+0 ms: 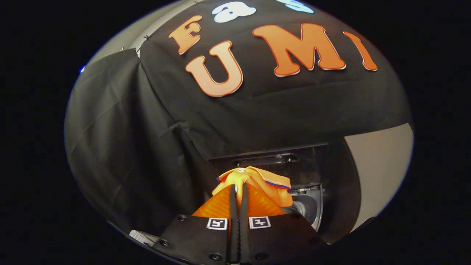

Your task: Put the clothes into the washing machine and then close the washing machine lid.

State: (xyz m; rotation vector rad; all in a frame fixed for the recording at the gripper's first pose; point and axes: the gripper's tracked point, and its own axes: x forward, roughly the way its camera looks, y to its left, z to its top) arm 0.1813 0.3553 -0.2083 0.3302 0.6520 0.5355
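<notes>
Your gripper [238, 189] has its fingers pressed nearly together, pinching a bunched orange shirt [257, 182] at the tips. The soft cloth drapes from the pinch toward two o'clock, its long axis running that way, with a dark stripe along one hem. It hangs over the washing machine [309, 206], whose round opening sits just beyond the fingers at three o'clock, lid [272, 160] raised behind.

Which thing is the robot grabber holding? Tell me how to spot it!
Find the black cloth wall, then look below it to the washing machine with its raised lid. In front of it the gripper has its jaws shut on an orange garment. It is the one bright, soft thing among dark, hard ones.
</notes>
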